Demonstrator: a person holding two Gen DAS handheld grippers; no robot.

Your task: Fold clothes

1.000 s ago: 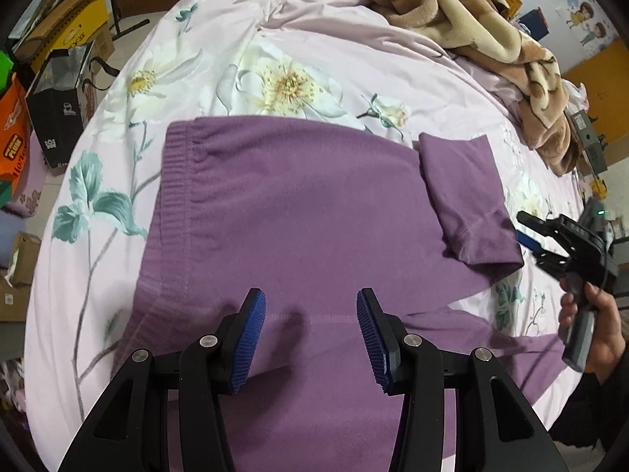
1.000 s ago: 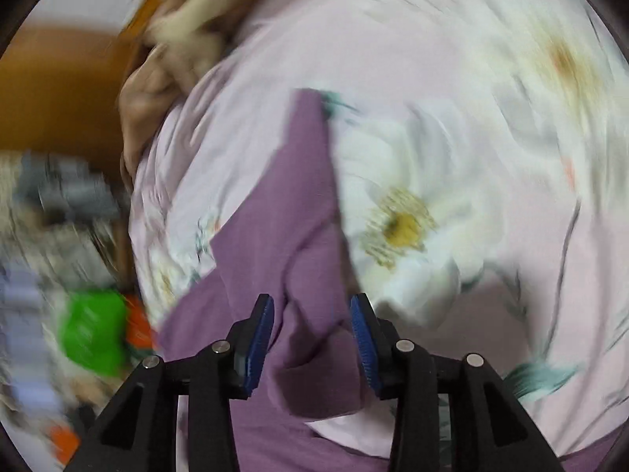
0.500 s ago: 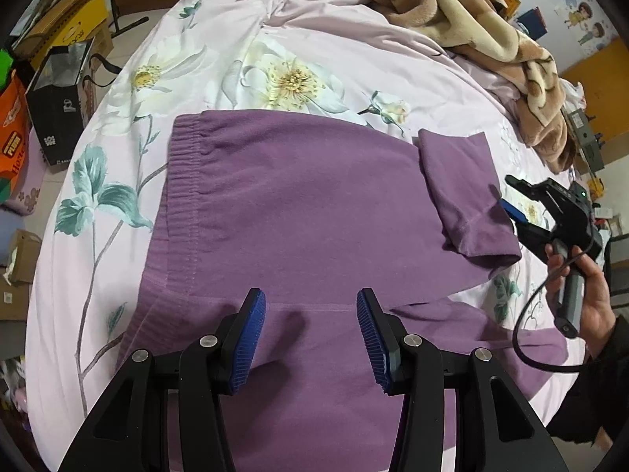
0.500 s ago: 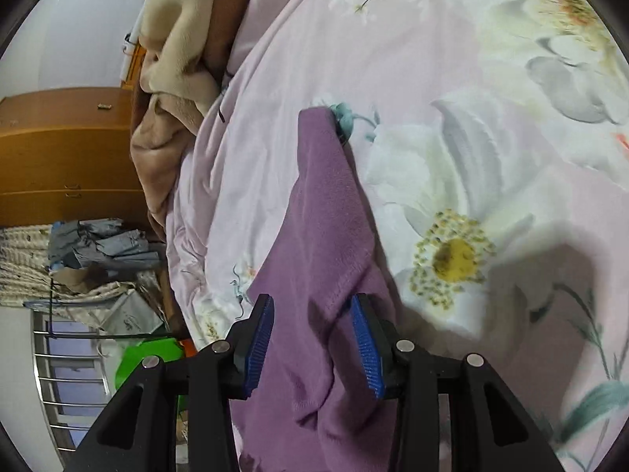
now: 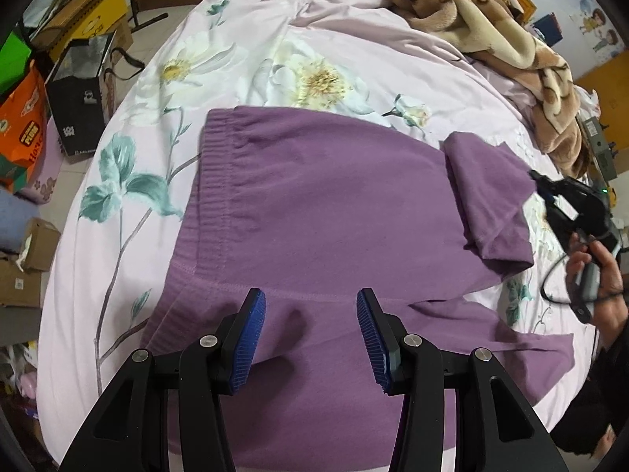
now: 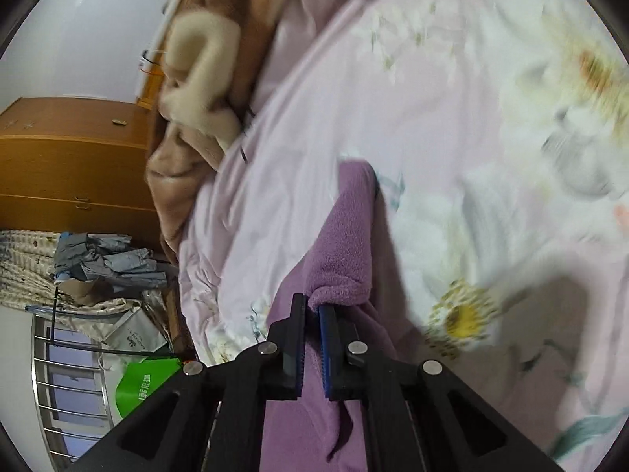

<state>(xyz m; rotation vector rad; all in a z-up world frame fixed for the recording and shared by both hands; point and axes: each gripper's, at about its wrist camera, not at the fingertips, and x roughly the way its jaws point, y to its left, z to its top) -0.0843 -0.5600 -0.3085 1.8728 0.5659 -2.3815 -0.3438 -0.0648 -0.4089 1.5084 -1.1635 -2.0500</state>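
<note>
Now the right gripper (image 6: 310, 348) is closing its jaws, and they already pinch the fleecy edge of the purple garment's (image 5: 326, 212) folded-over end (image 5: 487, 196), where half a second ago they stood wide on either side of that same cloth. In the left wrist view that gripper has slid in from beside the bed's edge to meet the flap. The garment lies spread across the floral bed sheet (image 5: 243, 63), its ribbed band toward the far left, one end doubled back on the right. The left gripper (image 5: 310, 340) hovers over the near part of the cloth with its jaws spread and nothing between them, much as it was a second ago. With the flap caught, the right side looks ready to carry the next fold; the left may need to pin or lift the near edge. A brown blanket (image 5: 471, 11) is heaped at the bed's far side.
</note>
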